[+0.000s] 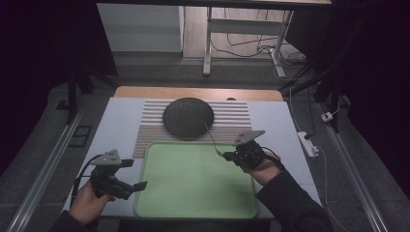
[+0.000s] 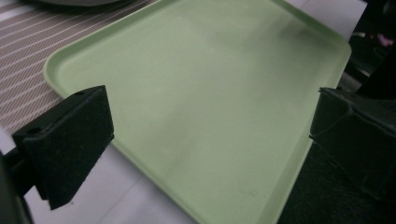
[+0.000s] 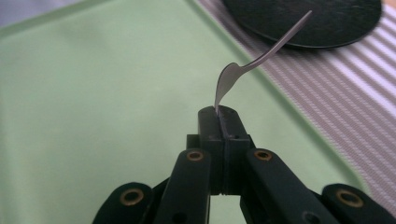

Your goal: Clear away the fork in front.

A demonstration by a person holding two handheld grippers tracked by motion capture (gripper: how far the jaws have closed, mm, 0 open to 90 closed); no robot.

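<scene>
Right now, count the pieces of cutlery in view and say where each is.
1. A metal spoon is clamped at its bowl end in the right gripper, handle pointing toward the dark round plate, above the green tray.

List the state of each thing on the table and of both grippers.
Green tray: flat on the table, empty.
Dark round plate: lying on the striped mat, behind the tray.
Metal utensil: clamped in the right gripper, held above the tray, its free end pointing toward the plate.
Left gripper: open, holding nothing, over the tray's edge.
Right gripper: shut on the utensil.
</scene>
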